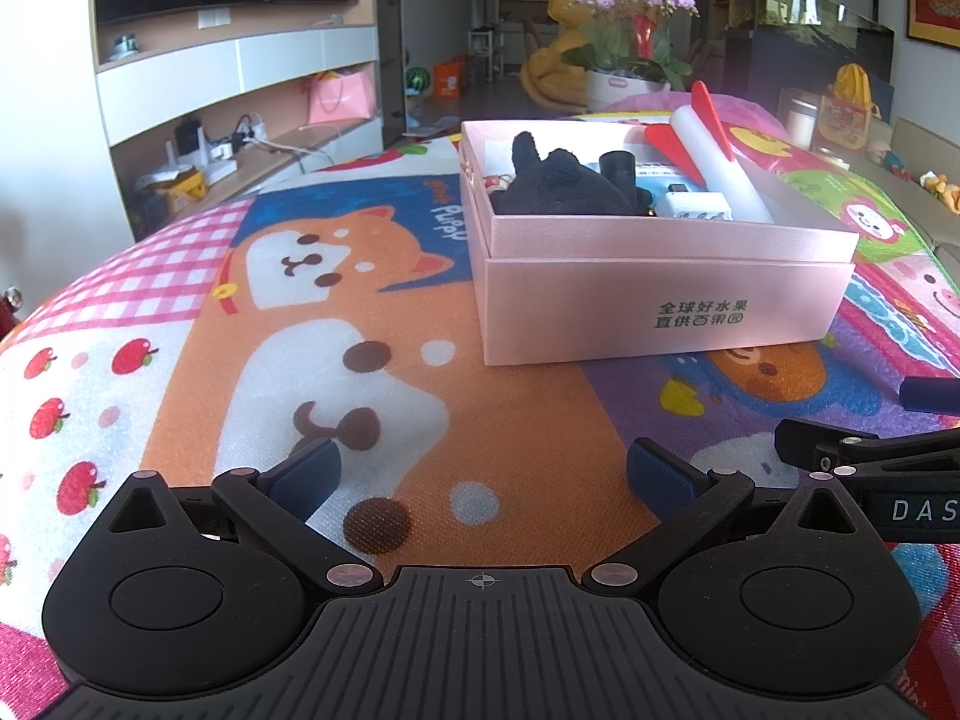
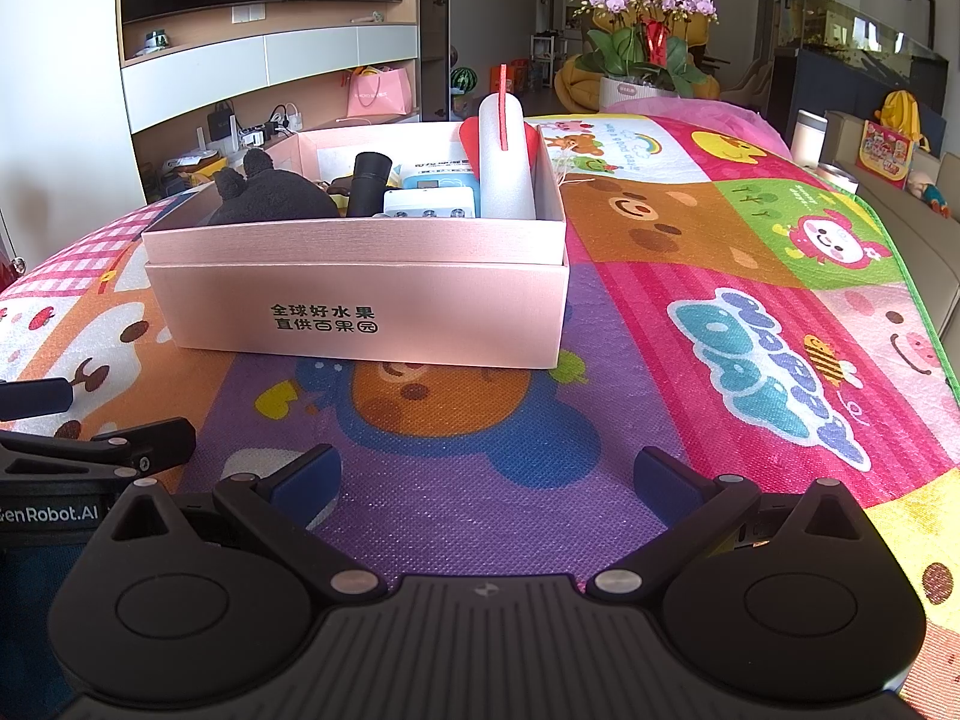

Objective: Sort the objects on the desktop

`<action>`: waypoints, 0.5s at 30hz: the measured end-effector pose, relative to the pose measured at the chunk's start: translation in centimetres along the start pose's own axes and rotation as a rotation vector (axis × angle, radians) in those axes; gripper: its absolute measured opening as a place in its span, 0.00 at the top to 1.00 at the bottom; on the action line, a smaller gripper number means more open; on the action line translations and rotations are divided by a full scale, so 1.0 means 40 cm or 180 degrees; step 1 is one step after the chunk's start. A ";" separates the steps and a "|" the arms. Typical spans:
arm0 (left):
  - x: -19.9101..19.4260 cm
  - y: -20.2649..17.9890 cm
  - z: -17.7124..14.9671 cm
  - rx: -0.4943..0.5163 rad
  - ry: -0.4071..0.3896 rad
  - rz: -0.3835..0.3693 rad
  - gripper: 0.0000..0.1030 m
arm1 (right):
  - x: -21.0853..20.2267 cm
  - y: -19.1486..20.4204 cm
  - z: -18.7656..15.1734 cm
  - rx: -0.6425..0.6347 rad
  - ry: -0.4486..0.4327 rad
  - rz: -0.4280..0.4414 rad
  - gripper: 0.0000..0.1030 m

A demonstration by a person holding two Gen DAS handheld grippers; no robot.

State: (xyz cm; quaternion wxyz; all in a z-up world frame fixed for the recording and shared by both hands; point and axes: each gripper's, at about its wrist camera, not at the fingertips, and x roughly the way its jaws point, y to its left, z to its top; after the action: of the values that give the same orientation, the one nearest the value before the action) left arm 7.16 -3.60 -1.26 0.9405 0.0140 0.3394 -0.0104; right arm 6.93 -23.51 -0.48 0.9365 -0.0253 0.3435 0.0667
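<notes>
Both left tongs (image 1: 483, 471) and right tongs (image 2: 486, 480) gape wide, holding nothing.

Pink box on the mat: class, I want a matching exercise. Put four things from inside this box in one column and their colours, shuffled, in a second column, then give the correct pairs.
All four lie in the pink box on the cartoon mat.

Column A
1. plush toy
2. foam rocket
3. cylinder
4. flat device

Column B
a. white body with red fins
b. dark grey, with two ears
c. white, with light blue behind it
d. black

Pairs: 1-b, 2-a, 3-d, 4-c
</notes>
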 end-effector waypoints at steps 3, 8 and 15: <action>0.005 0.004 0.005 0.0004 0.0031 -0.0028 0.00 | 0.000 0.000 0.000 0.0000 0.0000 0.0001 0.00; 0.005 0.002 0.011 -0.0009 0.0113 -0.0040 0.00 | 0.000 0.000 0.000 0.0000 0.0000 0.0000 0.00; 0.004 0.006 0.010 -0.0038 0.0110 -0.0064 0.00 | 0.001 0.000 0.001 0.0000 0.0000 0.0001 0.00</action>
State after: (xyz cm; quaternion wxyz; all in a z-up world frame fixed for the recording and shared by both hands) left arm 7.54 -3.38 -1.04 0.9344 0.0052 0.3557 -0.0176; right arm 6.96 -23.53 -0.48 0.9364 -0.0252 0.3435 0.0668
